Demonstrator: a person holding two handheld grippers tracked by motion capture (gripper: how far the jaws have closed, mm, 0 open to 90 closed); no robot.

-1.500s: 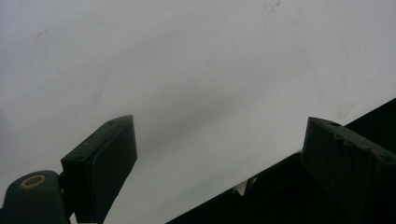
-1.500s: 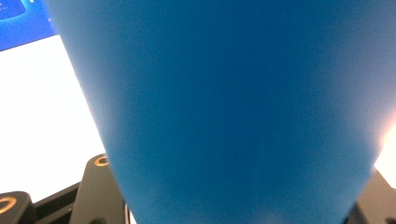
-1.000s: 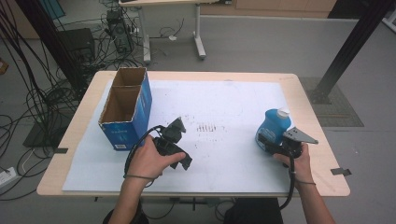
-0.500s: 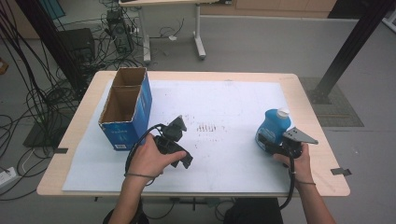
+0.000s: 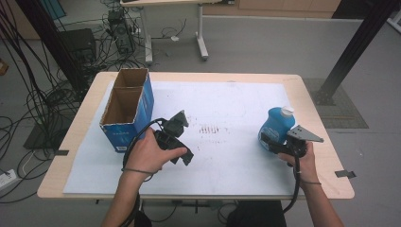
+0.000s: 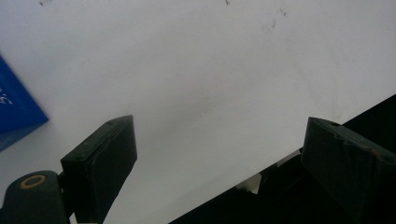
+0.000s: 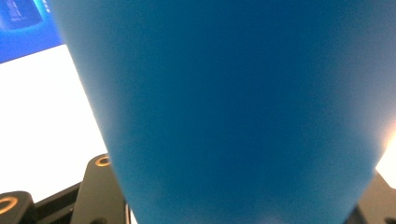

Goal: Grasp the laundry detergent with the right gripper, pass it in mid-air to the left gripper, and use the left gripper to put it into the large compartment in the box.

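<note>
- The right claw (image 5: 270, 141) is pinching the blue bottle (image 5: 276, 124) low on its body; in the right gripper view the bottle (image 7: 233, 107) sits pressed between the jaws.
- Set against the pictures from a second ago, nothing has shifted: the bottle stands upright in the same place and the grip looks just as tight. I judge the grasp settled and the lift not yet begun.
- The left claw (image 5: 182, 137) is spread and empty, hanging over bare white sheet (image 6: 196, 70) just beside the box; it too has kept its place.
- The bottle stands on the surface (image 5: 227, 78) well apart from the open blue cardboard box (image 5: 126, 111), on the far side of the sheet from it, white cap up.
- If the bottle is meant for the box, the path across the sheet lies open, with faint marks (image 5: 211, 128) between the two.
- The left hand (image 5: 146, 153) and its claw sit close to the box's near corner and could crowd the approach; the box's tall walls also call for a high carry.
</note>
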